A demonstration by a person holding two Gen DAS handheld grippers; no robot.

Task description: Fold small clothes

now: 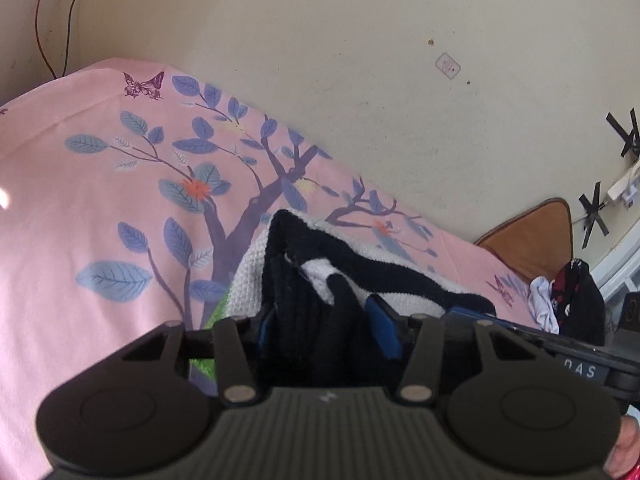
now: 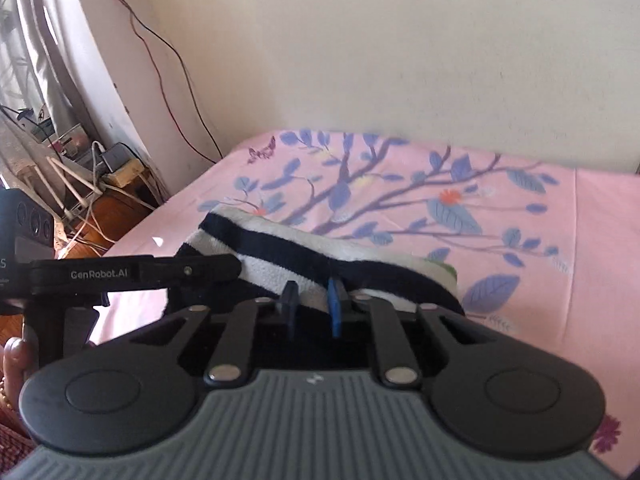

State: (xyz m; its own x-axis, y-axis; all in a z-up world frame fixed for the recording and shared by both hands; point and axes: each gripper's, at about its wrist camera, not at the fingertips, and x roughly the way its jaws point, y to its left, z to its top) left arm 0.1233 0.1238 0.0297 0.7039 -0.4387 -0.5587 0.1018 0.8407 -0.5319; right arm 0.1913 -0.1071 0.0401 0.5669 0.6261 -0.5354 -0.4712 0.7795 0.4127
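the striped sock (image 2: pixel 320 252) lies on the pink bed sheet (image 2: pixel 520 280), bunched up just in front of both tools. the left gripper (image 1: pixel 328 320) has its jaws partly open around a dark fold, and the right gripper (image 2: pixel 314 304) is pinched nearly shut on the near edge. to fold it well, hold tight, pull it flat first, then lay one end neatly over the other.

Soft daylight fills both views, brightest on the pale wall (image 1: pixel 360 60) and washing out the curtain (image 2: pixel 48 40) at far left in the right wrist view. The pink bedsheet (image 1: pixel 80 208) looks slightly hazy, with a small glare spot at its left edge. Fisheye distortion bends the bed's far edge, and the sheet's print blurs softly.
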